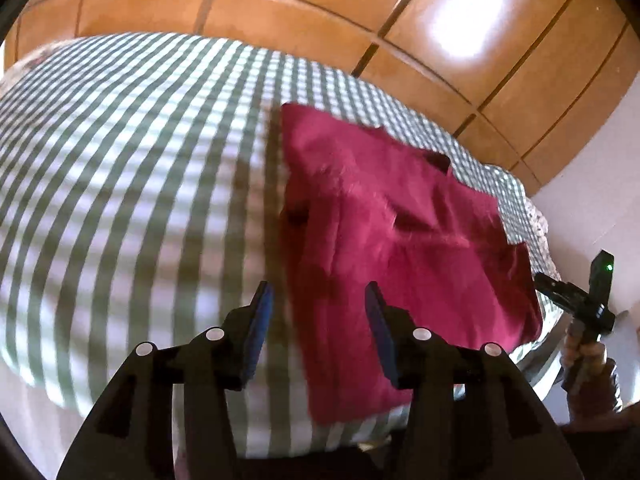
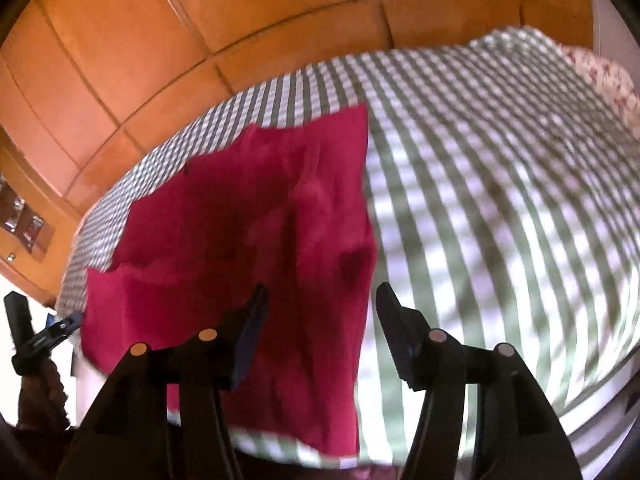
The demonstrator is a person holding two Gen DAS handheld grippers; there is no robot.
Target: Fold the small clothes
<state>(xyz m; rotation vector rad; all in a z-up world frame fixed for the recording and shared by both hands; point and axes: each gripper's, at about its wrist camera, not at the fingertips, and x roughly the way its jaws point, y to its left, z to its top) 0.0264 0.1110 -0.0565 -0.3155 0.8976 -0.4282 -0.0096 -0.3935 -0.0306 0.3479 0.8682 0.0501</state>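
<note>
We have a bed under a green-and-white checked bedspread (image 1: 120, 184), with a wall of wooden wardrobe doors (image 1: 312, 12) behind it; we take the bedspread as our landmark. A floral pillow (image 2: 600, 76) sits at its far corner in the right wrist view.

On the bedspread, near its front edge, lies a dark red garment (image 1: 400, 240), probably a small shirt. It is spread out roughly flat, though creases and overlapping flaps run across its middle and its outline steps in at the far side. Whether those flaps are a first fold or just rumpling, we cannot tell.

Our left gripper (image 1: 318, 300) hangs above the garment's left edge near the bedspread's front, jaws spread wide with nothing between them. Our right gripper (image 2: 320, 300) hovers over the garment's right edge, also near the front, jaws likewise apart and empty.

We judge the folding at or near its beginning: the garment is laid out, neither tool grips it, and no neat folded stack shows. Grasping the near corners and making the folds are still to come.
</note>
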